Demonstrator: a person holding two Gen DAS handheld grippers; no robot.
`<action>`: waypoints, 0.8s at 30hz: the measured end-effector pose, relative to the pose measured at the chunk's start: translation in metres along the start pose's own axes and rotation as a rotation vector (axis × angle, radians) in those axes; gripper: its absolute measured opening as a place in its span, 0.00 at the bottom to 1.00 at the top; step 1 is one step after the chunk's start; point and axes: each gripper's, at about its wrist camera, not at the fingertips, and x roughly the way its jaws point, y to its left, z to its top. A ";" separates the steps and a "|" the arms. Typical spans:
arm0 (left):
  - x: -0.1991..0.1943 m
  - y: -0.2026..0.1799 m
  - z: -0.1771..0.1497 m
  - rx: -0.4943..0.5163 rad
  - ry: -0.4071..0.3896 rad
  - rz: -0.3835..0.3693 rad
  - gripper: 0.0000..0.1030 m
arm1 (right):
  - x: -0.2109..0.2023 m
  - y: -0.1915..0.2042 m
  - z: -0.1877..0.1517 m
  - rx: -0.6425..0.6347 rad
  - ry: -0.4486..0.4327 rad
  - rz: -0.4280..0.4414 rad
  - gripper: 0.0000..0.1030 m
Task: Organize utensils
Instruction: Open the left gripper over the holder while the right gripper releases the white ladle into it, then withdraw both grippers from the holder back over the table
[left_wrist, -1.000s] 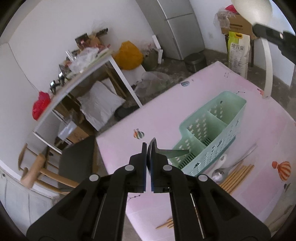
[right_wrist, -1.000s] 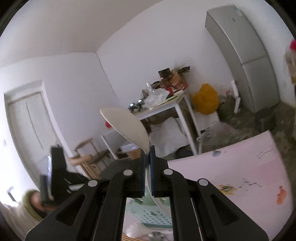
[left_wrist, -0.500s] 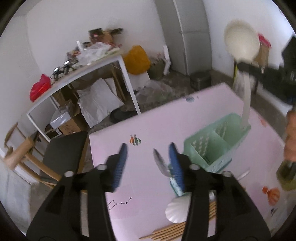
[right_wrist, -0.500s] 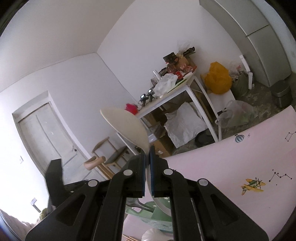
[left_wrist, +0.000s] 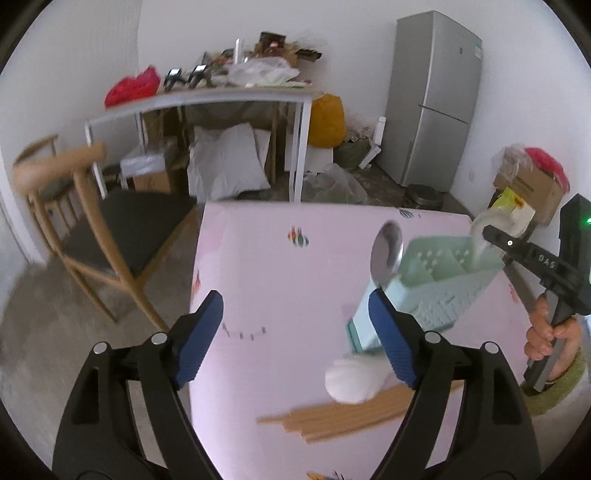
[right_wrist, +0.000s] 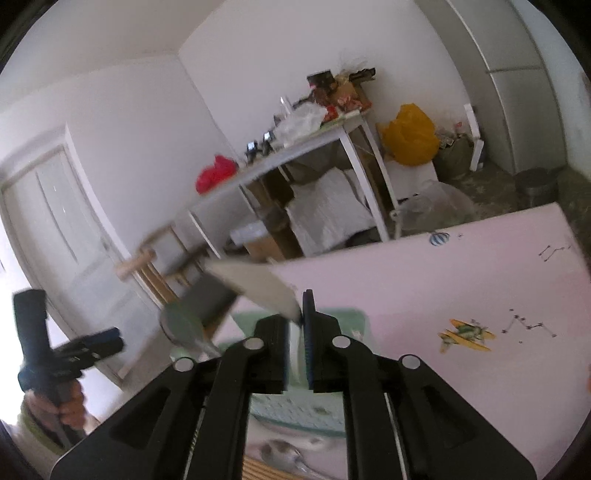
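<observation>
My left gripper hangs over the pink table with its jaws wide and still opening, nothing between them. Just beyond its right finger, a metal spoon stands bowl-up in the near end of the green caddy. My right gripper is above the caddy. Its jaws are opening, and the white ladle sits loosely between them. The ladle's handle reaches down into the caddy's far compartment. The standing spoon appears to the left in the right wrist view.
A white shell-shaped spoon and several wooden chopsticks lie on the table in front of the caddy, with another metal spoon beside them. A wooden chair stands at the table's left edge. A cluttered white desk and a fridge stand behind.
My left gripper let go of the metal spoon in the caddy, opened wide, rolled and drew back. My right gripper came down with the ladle and its jaws have parted.
</observation>
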 end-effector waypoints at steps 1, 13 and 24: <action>-0.002 0.002 -0.008 -0.022 0.004 -0.004 0.78 | -0.002 0.003 -0.002 -0.021 0.009 -0.026 0.30; -0.016 0.010 -0.058 -0.079 0.028 0.004 0.81 | -0.070 0.030 -0.023 -0.114 -0.074 -0.203 0.75; -0.004 0.001 -0.095 -0.035 0.169 -0.048 0.87 | -0.073 0.065 -0.095 -0.161 0.172 -0.425 0.94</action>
